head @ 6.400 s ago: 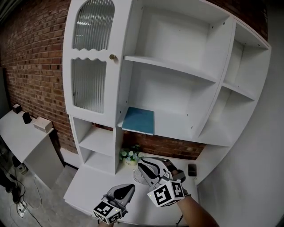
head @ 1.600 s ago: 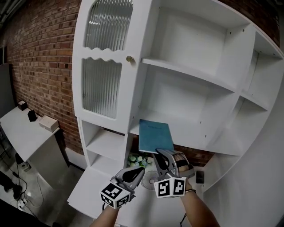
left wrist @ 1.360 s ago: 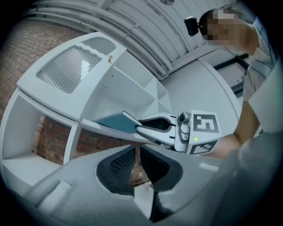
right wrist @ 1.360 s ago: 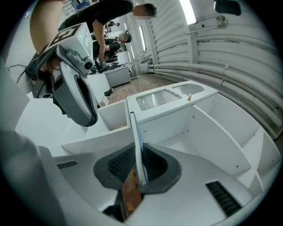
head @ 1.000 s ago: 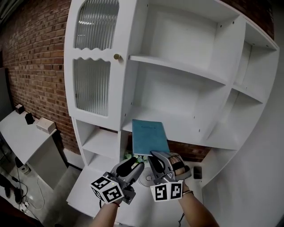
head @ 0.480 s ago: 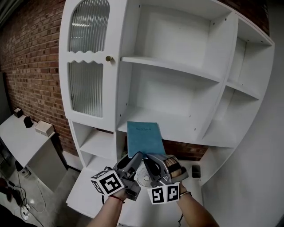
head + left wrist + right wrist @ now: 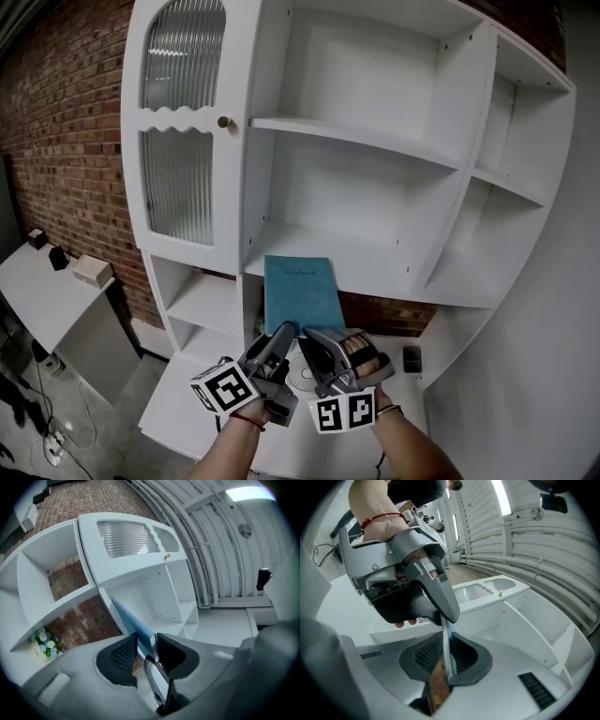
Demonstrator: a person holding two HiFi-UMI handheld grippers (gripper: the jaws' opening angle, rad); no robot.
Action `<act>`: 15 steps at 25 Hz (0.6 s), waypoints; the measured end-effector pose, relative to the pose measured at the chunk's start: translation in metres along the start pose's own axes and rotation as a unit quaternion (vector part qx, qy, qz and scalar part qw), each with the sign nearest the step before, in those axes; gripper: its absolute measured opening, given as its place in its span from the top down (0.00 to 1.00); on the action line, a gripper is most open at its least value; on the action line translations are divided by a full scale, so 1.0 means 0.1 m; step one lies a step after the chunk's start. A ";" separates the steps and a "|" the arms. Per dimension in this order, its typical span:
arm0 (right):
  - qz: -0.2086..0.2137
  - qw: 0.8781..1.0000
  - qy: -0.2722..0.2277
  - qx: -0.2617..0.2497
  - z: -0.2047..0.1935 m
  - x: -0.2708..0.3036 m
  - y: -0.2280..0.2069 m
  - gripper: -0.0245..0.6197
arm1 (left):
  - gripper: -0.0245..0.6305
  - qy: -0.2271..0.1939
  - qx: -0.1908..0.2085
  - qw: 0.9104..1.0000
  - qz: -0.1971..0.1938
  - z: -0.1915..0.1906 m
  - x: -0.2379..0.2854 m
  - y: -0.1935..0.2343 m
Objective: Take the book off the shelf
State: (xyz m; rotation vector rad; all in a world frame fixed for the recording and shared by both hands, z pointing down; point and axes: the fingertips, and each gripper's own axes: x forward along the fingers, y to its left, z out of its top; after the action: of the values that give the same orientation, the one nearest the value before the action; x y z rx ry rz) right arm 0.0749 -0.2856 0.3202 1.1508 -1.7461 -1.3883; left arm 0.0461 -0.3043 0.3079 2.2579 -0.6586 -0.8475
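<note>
Book [image 7: 300, 291] nearly off shelf [image 7: 394, 267], pinched by right gripper [image 7: 312, 337], straddled by closing left gripper [image 7: 281, 336], not yet clamped. Remaining: pulling fully clear.

Indoor light, even and fairly bright. The strip light [image 7: 499, 496] high above the right hand-held gripper [image 7: 446, 653] is blown out. A light panel [image 7: 248, 493] glares at top right of the left gripper view. There are soft shadows under the boards of the shelf unit [image 7: 361, 132], beyond that gripper. Both gripper views have heavy fisheye, dark vignetted corners and soft near bodies. The head view is sharp with bowed edges.
</note>
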 end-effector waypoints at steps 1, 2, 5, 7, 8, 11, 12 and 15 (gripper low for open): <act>0.000 1.000 -0.001 -0.002 0.01 -0.01 0.01 0.87 | 0.78 -0.002 -0.008 1.000 0.000 -0.01 -0.02 0.00; -0.001 1.000 -0.002 -0.005 0.01 -0.02 0.02 0.87 | 0.79 -0.004 -0.016 1.000 0.000 -0.01 -0.04 0.01; -0.004 1.000 -0.008 -0.012 0.04 -0.04 0.06 0.86 | 0.81 -0.013 -0.034 0.999 -0.004 -0.01 -0.08 0.00; -0.004 1.000 -0.009 -0.013 0.04 -0.05 0.08 0.85 | 0.82 -0.017 -0.042 0.999 -0.005 -0.03 -0.11 0.01; -0.004 1.000 -0.008 -0.012 0.04 -0.06 0.09 0.85 | 0.83 -0.018 -0.044 0.999 -0.004 -0.03 -0.12 0.01; -0.004 1.000 -0.002 -0.008 0.01 -0.09 0.10 0.84 | 0.83 -0.018 -0.051 0.999 -0.001 -0.05 -0.15 0.02; -0.003 1.000 0.000 -0.007 -0.01 -0.10 0.10 0.84 | 0.83 -0.018 -0.051 0.999 -0.001 -0.06 -0.15 0.02; -0.002 1.000 0.008 -0.005 -0.07 -0.13 0.11 0.83 | 0.84 -0.018 -0.050 0.999 0.000 -0.06 -0.17 0.03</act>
State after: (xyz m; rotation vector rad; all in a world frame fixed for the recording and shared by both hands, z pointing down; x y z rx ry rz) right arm 0.0840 -0.2765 0.3330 1.1585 -1.7250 -1.3853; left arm 0.0385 -0.2934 0.3208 2.1570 -0.6183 -0.9027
